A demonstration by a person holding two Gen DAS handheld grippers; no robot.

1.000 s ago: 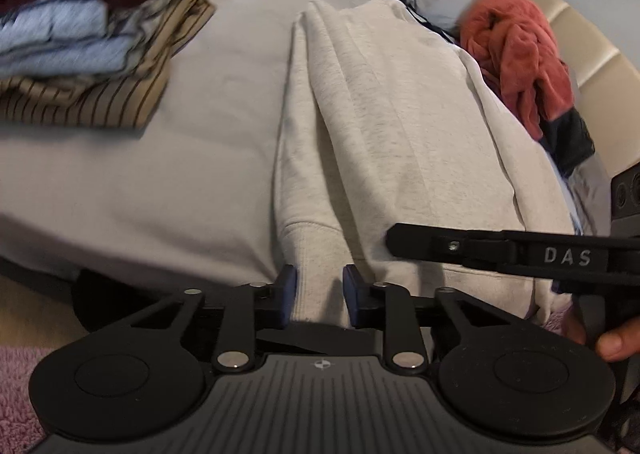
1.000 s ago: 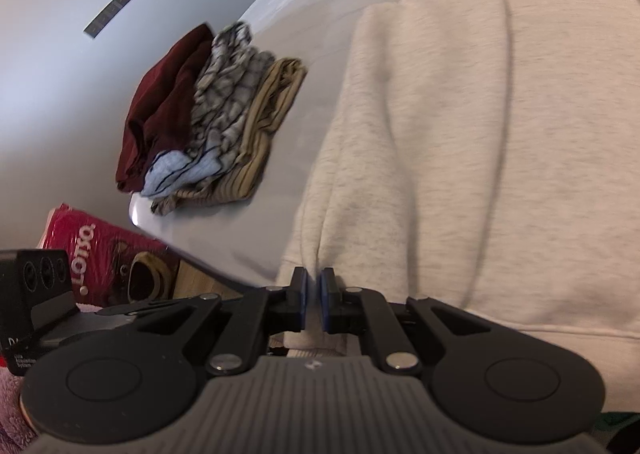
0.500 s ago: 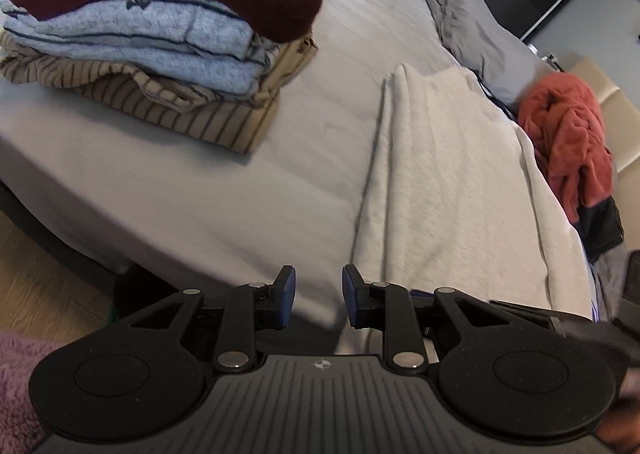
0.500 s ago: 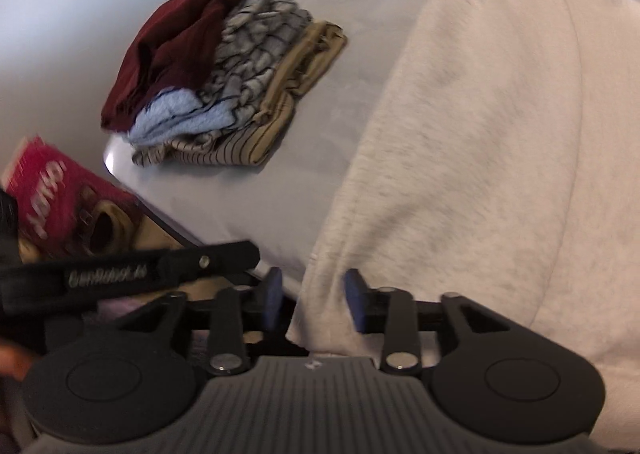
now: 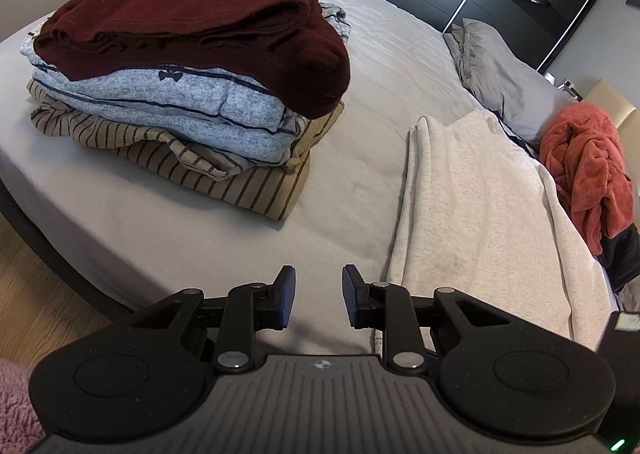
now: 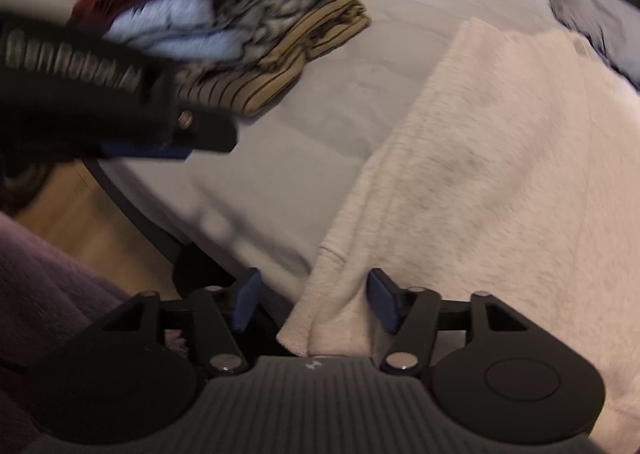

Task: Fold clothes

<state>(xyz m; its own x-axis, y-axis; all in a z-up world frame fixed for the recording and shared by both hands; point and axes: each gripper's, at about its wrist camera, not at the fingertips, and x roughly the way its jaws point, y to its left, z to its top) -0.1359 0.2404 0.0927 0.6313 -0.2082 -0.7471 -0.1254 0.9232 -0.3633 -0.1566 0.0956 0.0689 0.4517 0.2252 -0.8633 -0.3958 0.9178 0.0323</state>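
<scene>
The right tool (image 6: 310, 300), jaws just spreading, straddles the near hem corner of the cream fleece sweatshirt (image 6: 500, 174), its length running away across the bed

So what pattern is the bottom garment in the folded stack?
Tan with thin dark stripes, clearest in the left wrist view.
</scene>
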